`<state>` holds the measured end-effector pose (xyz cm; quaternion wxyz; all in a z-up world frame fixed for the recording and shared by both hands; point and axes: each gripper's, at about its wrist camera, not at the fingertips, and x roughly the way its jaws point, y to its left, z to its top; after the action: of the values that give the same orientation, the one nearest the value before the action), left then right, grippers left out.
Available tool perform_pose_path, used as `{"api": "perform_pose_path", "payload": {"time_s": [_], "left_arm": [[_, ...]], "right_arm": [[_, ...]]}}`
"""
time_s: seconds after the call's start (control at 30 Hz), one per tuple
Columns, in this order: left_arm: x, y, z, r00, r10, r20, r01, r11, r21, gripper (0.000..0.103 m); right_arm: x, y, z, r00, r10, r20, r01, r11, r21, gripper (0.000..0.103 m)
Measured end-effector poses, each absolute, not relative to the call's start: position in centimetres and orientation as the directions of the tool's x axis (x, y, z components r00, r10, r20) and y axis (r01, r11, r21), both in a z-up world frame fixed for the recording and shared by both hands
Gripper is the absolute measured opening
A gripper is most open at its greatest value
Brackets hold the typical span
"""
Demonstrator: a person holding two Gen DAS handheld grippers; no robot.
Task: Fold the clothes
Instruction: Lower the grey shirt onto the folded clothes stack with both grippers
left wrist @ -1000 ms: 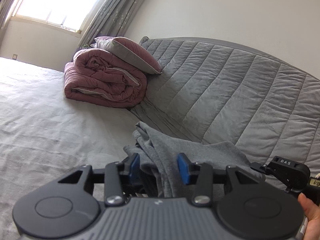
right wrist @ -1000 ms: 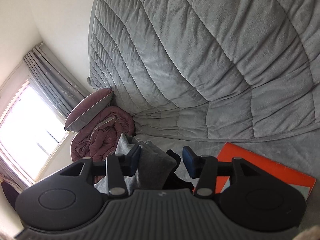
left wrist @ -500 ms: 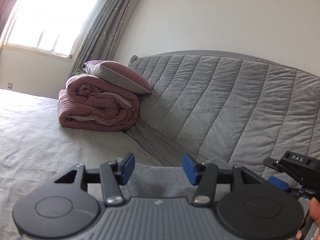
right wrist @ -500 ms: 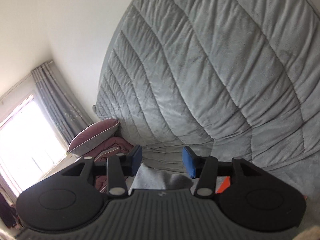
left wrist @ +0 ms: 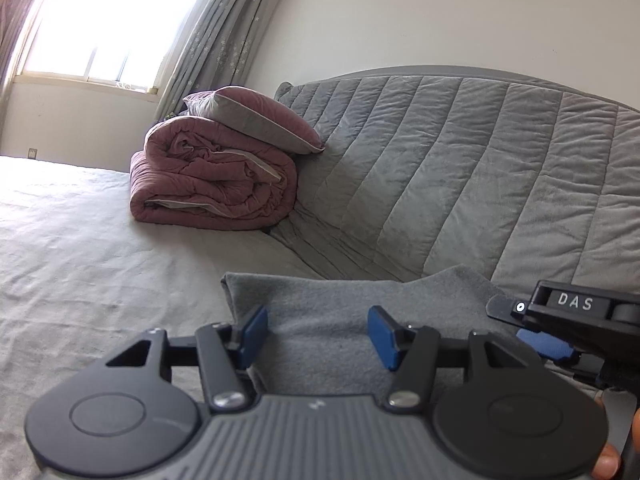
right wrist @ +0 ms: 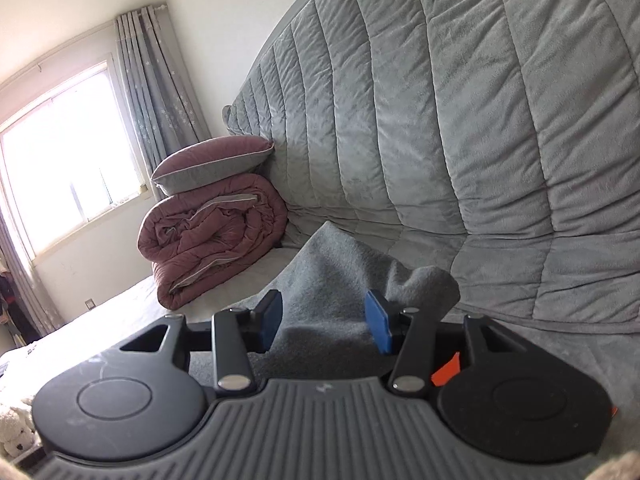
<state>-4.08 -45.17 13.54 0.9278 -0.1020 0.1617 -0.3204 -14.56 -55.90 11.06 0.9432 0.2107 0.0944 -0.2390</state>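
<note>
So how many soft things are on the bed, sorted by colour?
Grey: 2, the grey garment lying in front and the quilted grey cover behind it.
Dusty pink: 2, the rolled pink duvet and the pink pillow resting on top of it.
Total: 4

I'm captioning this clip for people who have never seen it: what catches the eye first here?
Probably the rolled-up pink duvet with a pillow on top, at the far end of the bed beside the bright window. Next comes the big grey quilted headboard filling the right side. Close up, a grey garment lies on the bed between the open blue pads of the left gripper.
</note>
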Motion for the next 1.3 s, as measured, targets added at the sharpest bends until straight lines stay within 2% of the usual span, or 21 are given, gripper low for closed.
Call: {"api": "perform_pose_path", "payload": {"time_s": [0.1,0.33,0.5,1.3], "left_arm": [[-4.2,-45.2,13.3,0.740,-0.630,-0.236,0.564,0.772,-0.292,0.057],[-4.6,-46.0,13.0,0.738,-0.629,-0.245,0.568,0.775,-0.277,0.057],[-5.1,-46.9,13.2,0.741,-0.625,-0.247,0.580,0.780,-0.234,0.058],[-4.2,-47.4,11.5,0.746,-0.584,-0.320,0.544,0.812,-0.214,0.058]], "right_arm": [[-14.0,-55.5,10.5,0.847,-0.434,-0.306,0.519,0.799,0.304,0.051],[-13.9,-55.9,9.3,0.824,-0.457,-0.334,0.551,0.783,0.289,0.054],[-14.2,-57.2,8.5,0.816,-0.457,-0.353,0.570,0.740,0.358,0.057],[-14.3,-56.8,7.0,0.847,-0.432,-0.311,0.520,0.795,0.313,0.060]]}}
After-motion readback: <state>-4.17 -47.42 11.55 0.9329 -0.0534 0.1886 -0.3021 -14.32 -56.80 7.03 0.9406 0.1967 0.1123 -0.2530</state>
